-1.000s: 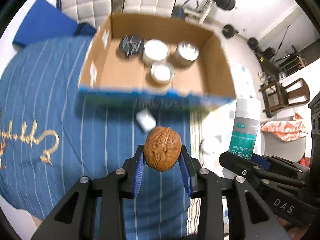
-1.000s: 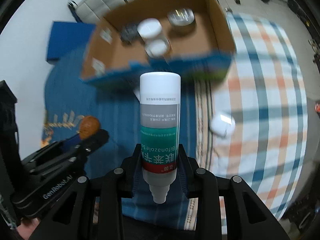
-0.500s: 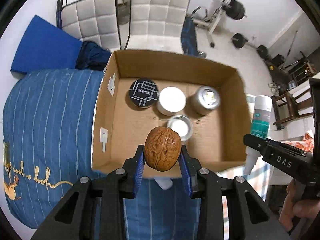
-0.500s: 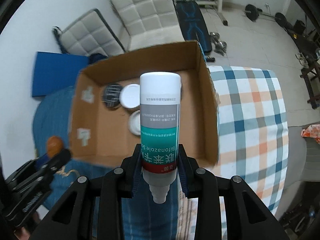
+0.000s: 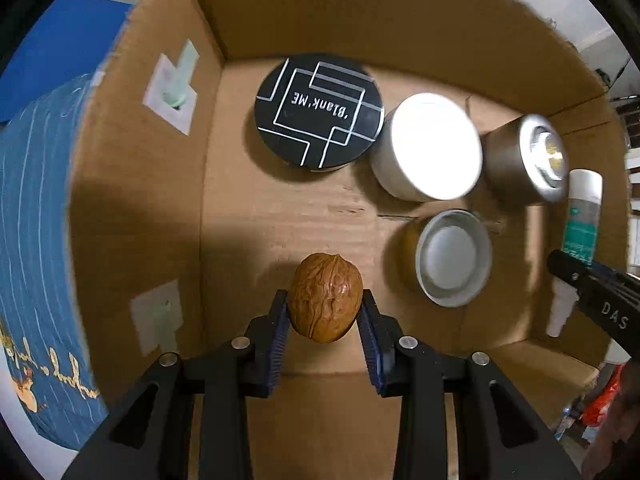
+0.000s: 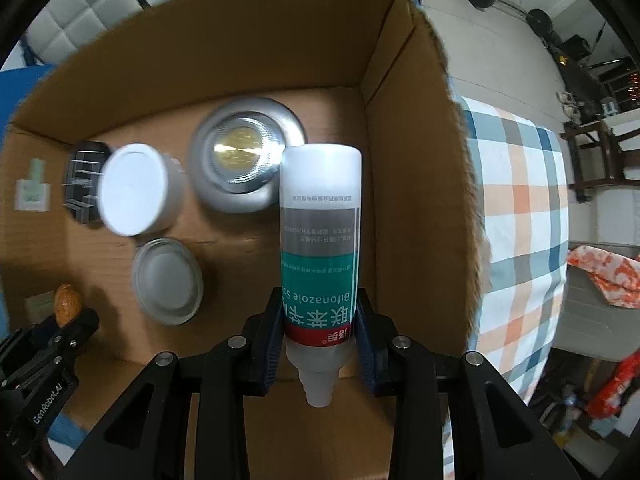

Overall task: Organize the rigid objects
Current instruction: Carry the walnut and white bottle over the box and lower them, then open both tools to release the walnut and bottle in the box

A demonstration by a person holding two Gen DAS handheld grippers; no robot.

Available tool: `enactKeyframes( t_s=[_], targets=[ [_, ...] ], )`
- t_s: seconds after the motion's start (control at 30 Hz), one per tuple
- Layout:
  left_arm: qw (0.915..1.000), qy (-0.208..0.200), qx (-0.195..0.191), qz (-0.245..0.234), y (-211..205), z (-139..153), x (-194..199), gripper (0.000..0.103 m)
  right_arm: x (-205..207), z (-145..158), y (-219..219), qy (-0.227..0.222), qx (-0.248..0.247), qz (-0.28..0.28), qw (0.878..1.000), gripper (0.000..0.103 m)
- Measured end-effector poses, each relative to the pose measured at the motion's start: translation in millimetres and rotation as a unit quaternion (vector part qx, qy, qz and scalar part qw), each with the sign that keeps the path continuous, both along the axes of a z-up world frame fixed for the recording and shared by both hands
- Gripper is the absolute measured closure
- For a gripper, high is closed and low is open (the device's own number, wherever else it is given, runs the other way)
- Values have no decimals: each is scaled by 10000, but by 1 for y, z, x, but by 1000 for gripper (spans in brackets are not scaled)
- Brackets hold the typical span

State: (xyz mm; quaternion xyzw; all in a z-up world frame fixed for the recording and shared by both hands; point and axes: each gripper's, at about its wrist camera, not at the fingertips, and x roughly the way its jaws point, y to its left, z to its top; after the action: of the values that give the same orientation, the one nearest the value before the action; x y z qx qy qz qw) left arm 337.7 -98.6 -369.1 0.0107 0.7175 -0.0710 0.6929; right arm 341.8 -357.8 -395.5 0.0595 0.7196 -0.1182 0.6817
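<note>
Left tool (image 5: pixel 325 322) clamps walnut (image 5: pixel 325 298) inside cardboard box (image 5: pixel 136 200), at 7 o'clock from black tin (image 5: pixel 319 112). Right tool (image 6: pixel 318 334) clamps bottle (image 6: pixel 319 248) near the box's 3 o'clock wall.

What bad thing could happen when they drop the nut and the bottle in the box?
The round walnut may roll across the box floor once the left gripper lets go. The tall bottle in the right gripper hangs beside the silver jar and could knock it or topple.
</note>
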Motion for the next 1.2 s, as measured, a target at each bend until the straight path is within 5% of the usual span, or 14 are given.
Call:
enactKeyframes(
  t_s=[0.57, 0.73, 0.93, 1.2],
  targets=[
    [9995, 307, 7, 29, 7, -35, 29, 71, 34, -38, -5, 265, 138, 15, 9996, 68],
    [9987, 458, -35, 230, 16, -35, 39, 63, 31, -43, -21, 290, 431, -47, 9986, 65],
    [9981, 500, -134, 338, 24, -20, 35, 52, 18, -24, -21, 83, 426, 159, 9989, 48],
    [9990, -208, -163, 353, 20, 34, 6, 25, -20, 12, -21, -285, 377, 337, 9983, 36]
  ],
)
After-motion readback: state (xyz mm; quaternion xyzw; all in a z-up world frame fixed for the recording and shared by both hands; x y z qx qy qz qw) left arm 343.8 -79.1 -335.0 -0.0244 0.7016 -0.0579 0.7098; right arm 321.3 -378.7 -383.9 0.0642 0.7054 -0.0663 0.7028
